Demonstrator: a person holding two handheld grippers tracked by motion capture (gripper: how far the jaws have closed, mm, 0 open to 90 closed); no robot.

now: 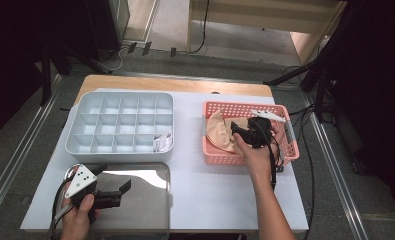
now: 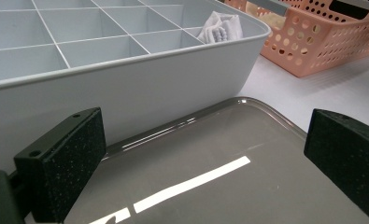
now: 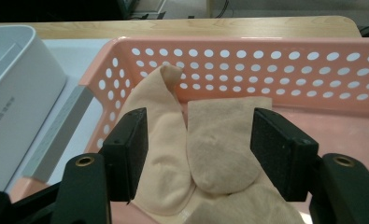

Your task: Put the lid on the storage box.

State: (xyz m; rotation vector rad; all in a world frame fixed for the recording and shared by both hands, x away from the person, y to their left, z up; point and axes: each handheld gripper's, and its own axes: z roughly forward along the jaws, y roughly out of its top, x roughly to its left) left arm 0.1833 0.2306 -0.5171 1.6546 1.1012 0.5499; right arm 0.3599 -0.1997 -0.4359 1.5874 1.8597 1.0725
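The beige socks (image 3: 205, 154) are lying in the pink basket (image 3: 313, 70), looking light, soft and limp; pinching the overlapped middle looks safest. Their long axes are running toward the far wall. The right hand-held gripper (image 3: 198, 149) is straddling them, released. The left hand-held gripper (image 2: 205, 158) is hanging released over the metal tray (image 2: 247, 140).

One grey divided box (image 1: 119, 127) with fifteen compartments, holding one white bundle (image 1: 163, 141). One pink basket (image 1: 290, 142) with beige socks (image 3: 205, 149), at least two. One steel tray (image 1: 145, 200). Two grippers: left (image 1: 116, 184), right (image 1: 241, 129).
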